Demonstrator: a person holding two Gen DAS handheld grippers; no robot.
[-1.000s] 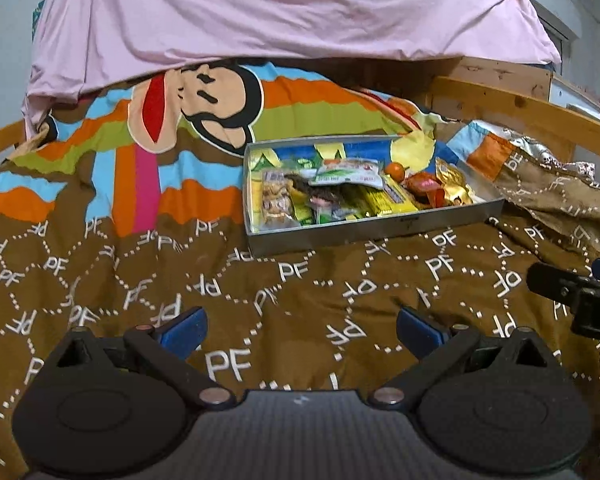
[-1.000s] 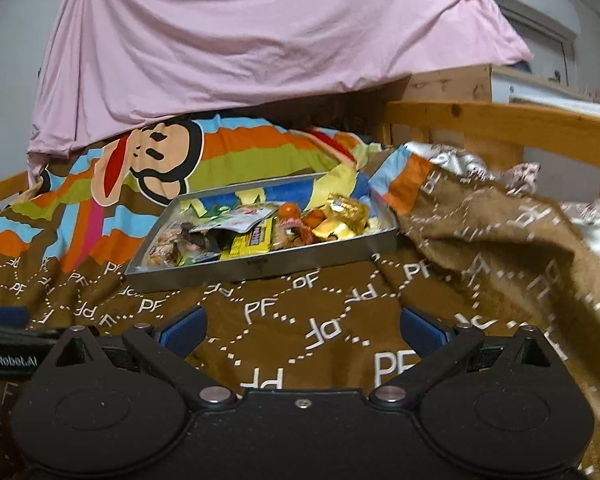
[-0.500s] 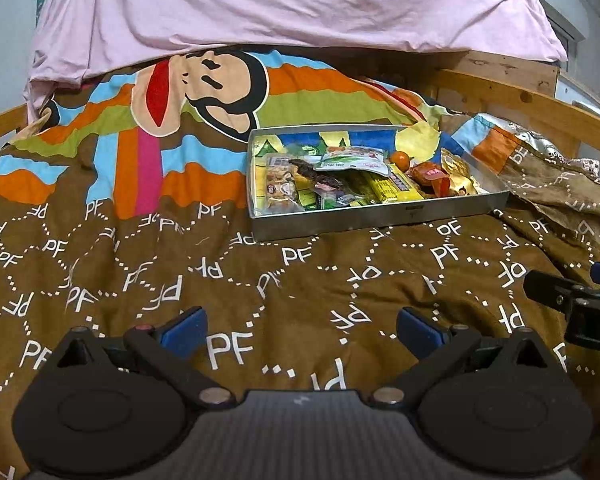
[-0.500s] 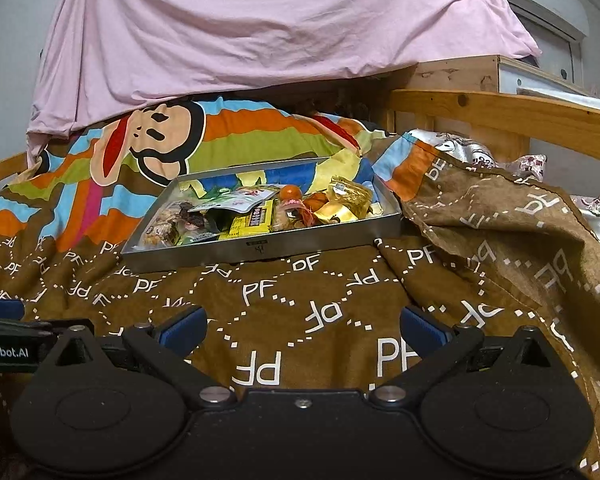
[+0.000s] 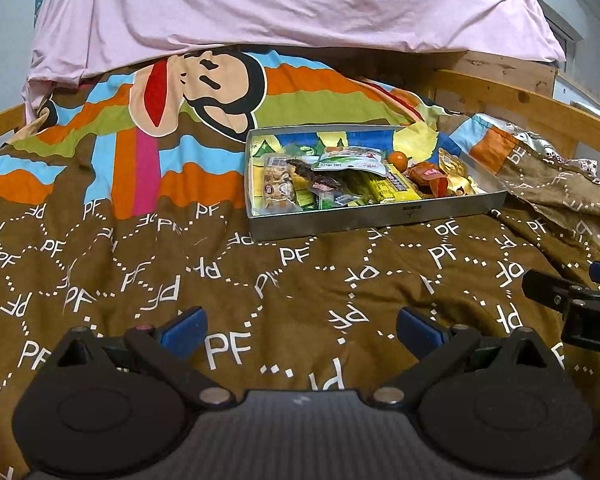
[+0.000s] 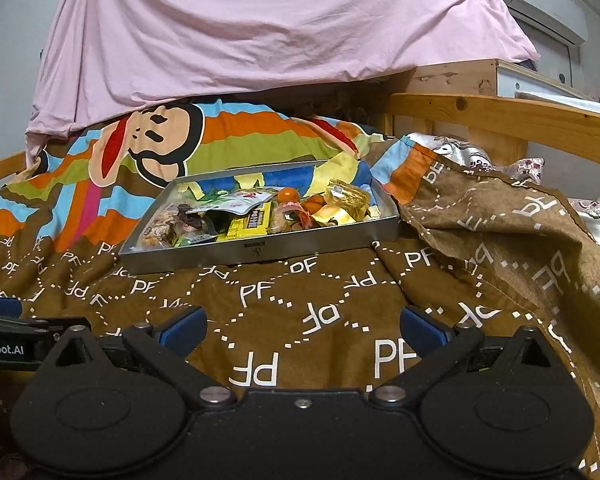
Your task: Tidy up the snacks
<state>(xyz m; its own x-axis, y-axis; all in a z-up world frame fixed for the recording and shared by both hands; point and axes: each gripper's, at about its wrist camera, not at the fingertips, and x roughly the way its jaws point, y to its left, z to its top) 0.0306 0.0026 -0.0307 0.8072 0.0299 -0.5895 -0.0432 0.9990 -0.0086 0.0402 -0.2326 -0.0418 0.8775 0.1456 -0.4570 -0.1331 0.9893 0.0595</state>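
A shallow metal tray (image 5: 372, 218) of mixed snack packets lies on the brown PF-patterned blanket; it also shows in the right wrist view (image 6: 260, 251). In it are a white-green pouch (image 5: 348, 160), yellow bars (image 5: 384, 188), a small orange ball (image 5: 399, 157) and gold wrappers (image 6: 346, 200). My left gripper (image 5: 302, 330) is open and empty, well short of the tray. My right gripper (image 6: 303, 330) is open and empty, also short of the tray. Each gripper shows at the edge of the other's view.
A pink sheet (image 5: 284, 4) hangs behind the bed. A wooden bed rail (image 6: 500, 120) runs along the right. The blanket is folded back in a ridge (image 6: 500, 216) right of the tray. A monkey print (image 5: 204, 88) covers the striped far part.
Both grippers have tilted and shifted slightly; the tray sits a little nearer and lower in both views. Both stay open and empty.
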